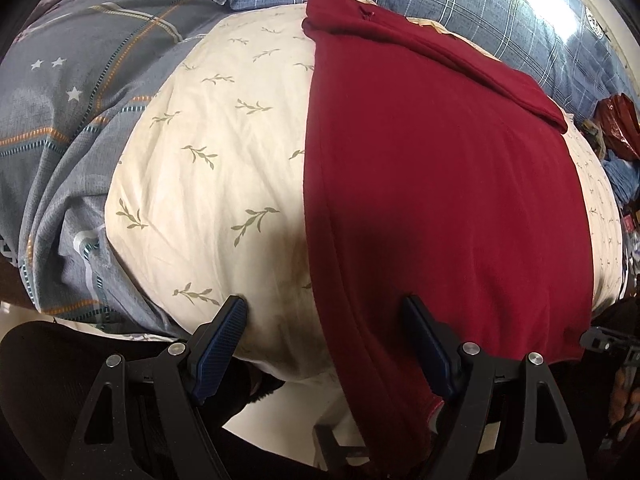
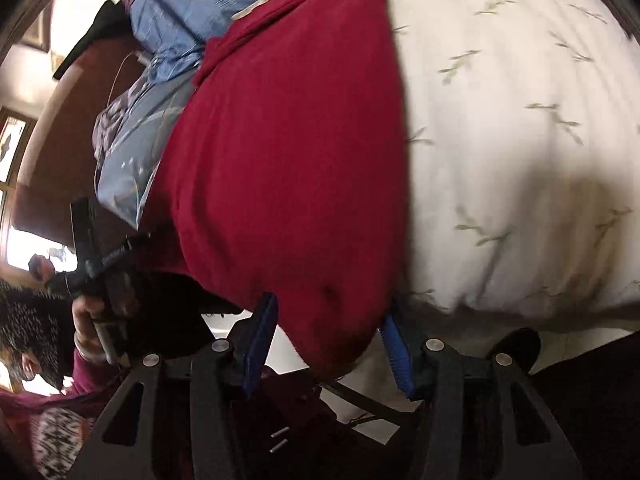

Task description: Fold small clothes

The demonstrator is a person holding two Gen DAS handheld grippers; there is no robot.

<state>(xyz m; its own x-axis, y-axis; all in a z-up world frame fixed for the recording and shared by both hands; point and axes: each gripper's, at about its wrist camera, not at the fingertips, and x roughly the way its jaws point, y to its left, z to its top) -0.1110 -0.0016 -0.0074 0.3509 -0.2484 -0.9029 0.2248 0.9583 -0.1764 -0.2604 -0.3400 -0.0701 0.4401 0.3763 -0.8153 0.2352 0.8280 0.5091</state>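
A dark red garment (image 1: 440, 168) lies spread flat on a cream leaf-print sheet (image 1: 208, 152), its near end hanging over the bed's edge. A folded part lies along its far side. My left gripper (image 1: 324, 312) is open above the garment's left edge near the hem, one finger over the sheet and one over the cloth. In the right wrist view the same garment (image 2: 288, 152) fills the middle. My right gripper (image 2: 328, 312) is open, with the garment's hanging corner between its blue fingers (image 2: 260, 332).
A grey-blue quilt with stars (image 1: 72, 112) is bunched at the left, a blue checked cover (image 1: 460, 4) at the back. The cream sheet (image 2: 520, 140) extends to the right. The person's hand holds the left gripper's handle (image 2: 96, 280) at the left.
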